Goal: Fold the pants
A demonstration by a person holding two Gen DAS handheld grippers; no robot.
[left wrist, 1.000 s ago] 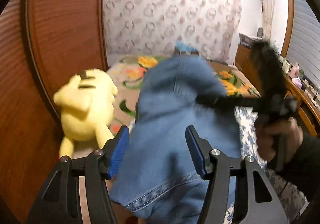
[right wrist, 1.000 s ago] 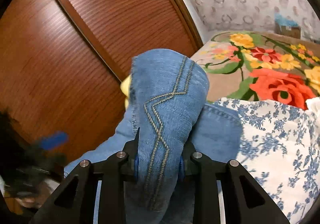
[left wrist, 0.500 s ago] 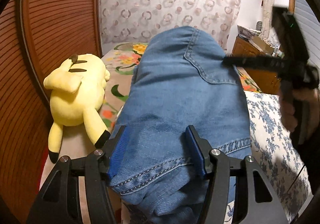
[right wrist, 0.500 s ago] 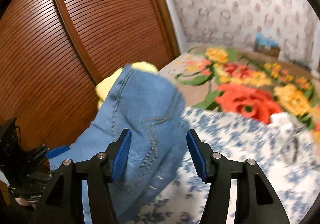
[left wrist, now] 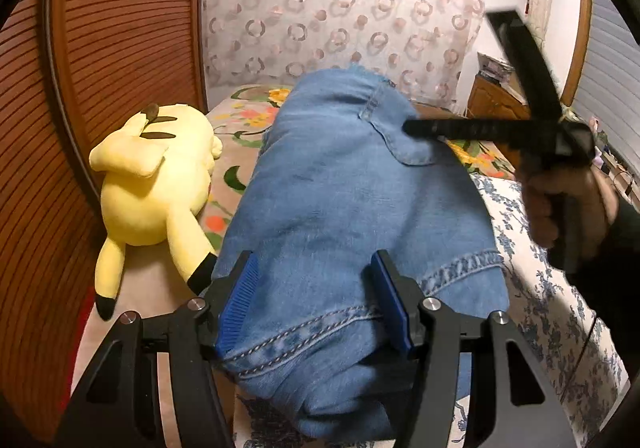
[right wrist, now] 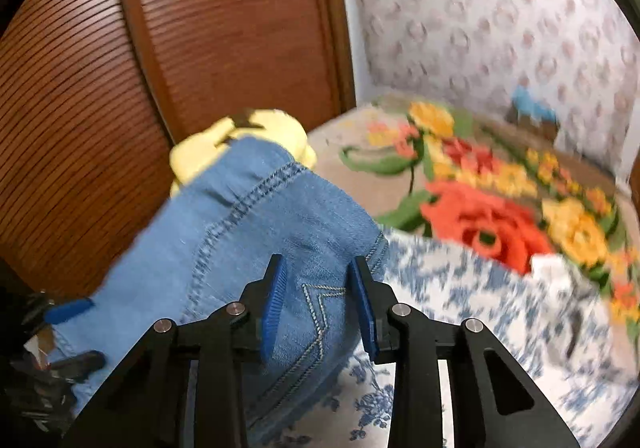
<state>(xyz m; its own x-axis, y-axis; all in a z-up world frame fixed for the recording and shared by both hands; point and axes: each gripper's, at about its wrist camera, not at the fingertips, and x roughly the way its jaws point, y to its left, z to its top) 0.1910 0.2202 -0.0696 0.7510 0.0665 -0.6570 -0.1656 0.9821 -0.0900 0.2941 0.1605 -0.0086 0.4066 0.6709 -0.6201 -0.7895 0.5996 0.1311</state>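
The blue jeans [left wrist: 352, 200] lie bunched on the bed, back pocket up. In the left wrist view my left gripper [left wrist: 314, 288] is shut on a thick fold near the stitched hem, its blue pads pressing both sides. A person's hand holds my right gripper [left wrist: 416, 128] at the right, its tip at the pocket edge. The right wrist view shows the right gripper [right wrist: 318, 300] with its jaws closing over the zigzag-stitched denim [right wrist: 256, 232]. The cloth lies between the pads, with gaps still showing on both sides.
A yellow plush toy [left wrist: 156, 184] lies left of the jeans against the brown slatted wardrobe door [left wrist: 120, 28]. Under the jeans are a blue-and-white floral sheet [right wrist: 460, 288] and, farther back, a blanket with large red and yellow flowers [right wrist: 488, 216]. A wooden dresser [left wrist: 496, 104] stands at the far right.
The right gripper let go of the denim fold, opened wide, pulled back and is narrowing again. The jeans sank from a raised hump onto the bed. The left gripper kept its hold.
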